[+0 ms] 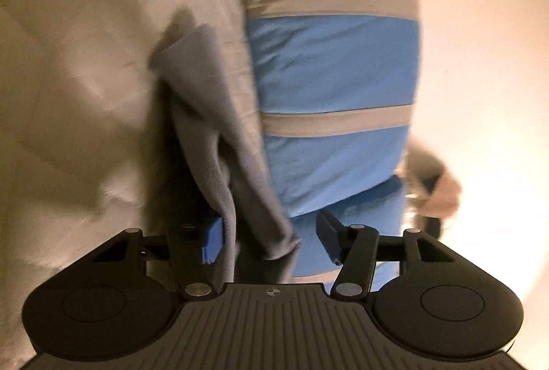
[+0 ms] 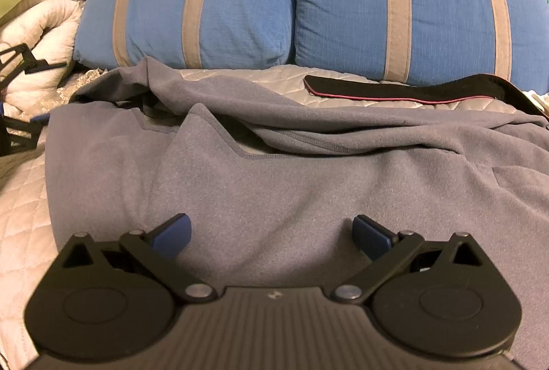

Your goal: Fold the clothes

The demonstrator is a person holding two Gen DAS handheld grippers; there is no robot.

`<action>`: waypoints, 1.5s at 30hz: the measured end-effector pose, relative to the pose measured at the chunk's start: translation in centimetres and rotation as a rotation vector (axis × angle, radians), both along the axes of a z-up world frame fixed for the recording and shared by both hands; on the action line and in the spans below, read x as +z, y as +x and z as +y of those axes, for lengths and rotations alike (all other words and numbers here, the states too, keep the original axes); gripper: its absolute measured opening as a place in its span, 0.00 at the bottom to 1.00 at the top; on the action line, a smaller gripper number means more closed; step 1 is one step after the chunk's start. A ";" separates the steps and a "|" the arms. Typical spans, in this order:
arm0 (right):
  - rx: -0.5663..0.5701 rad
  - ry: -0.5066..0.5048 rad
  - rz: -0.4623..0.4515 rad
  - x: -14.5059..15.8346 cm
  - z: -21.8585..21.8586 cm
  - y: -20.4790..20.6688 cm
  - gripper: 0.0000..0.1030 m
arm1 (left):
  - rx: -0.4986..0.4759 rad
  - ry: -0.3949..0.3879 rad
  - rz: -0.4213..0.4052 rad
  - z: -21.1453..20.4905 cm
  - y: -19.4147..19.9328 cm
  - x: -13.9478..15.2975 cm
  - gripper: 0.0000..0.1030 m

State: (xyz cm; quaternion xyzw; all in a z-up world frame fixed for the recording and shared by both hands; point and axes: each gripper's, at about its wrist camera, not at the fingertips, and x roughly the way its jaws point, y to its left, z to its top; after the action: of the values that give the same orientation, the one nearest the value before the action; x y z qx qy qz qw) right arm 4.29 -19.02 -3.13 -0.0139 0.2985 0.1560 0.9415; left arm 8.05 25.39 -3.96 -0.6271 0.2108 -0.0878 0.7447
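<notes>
A: Entry, fold of the grey fleece garment. Where did it lie?

B: Spread across the quilted bed cover, in front of two blue striped pillows. The near part lay fairly flat; the far edge was bunched in ridges. A black strap with a red edge lay beyond it, apart from the fleece.

A: Left gripper?

B: Picture blurred. A hanging fold of the fleece ran between its blue pads, jaws about half open. The fold touched the left pad; I could not tell whether the other pad pressed on it, so no firm grip was recorded.

A: Right gripper?

B: Jaws wide apart, nothing between them, poised just over the near flat part of the fleece.

A: Step in hand?

B: Judged as taking up one side edge with the left tool, ahead of the first fold. Early in the task; nothing was yet folded.

A: Next move?

B: Probably the left jaws closing fully on the cloth, then carrying that edge across. The right tool would need to pin or pinch the near hem so the fleece did not drag.
</notes>
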 end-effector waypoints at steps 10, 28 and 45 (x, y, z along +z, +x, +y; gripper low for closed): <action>0.001 0.000 0.002 0.0 0.0 0.1 1.00 | 0.023 -0.025 -0.025 0.3 0.8 -1.2 0.45; 0.003 -0.005 0.005 0.1 0.0 -0.1 1.00 | 0.150 0.869 0.325 -7.2 -5.1 10.8 0.03; 0.002 -0.017 0.011 0.3 0.1 -0.1 1.00 | 0.190 0.789 0.439 -3.1 -5.9 10.5 0.44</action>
State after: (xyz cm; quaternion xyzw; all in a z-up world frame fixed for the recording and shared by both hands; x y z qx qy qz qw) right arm 4.20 -18.91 -2.83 -0.0213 0.3050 0.1543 0.9395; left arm 2.12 22.29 6.50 -0.3161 0.3226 0.2026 0.8689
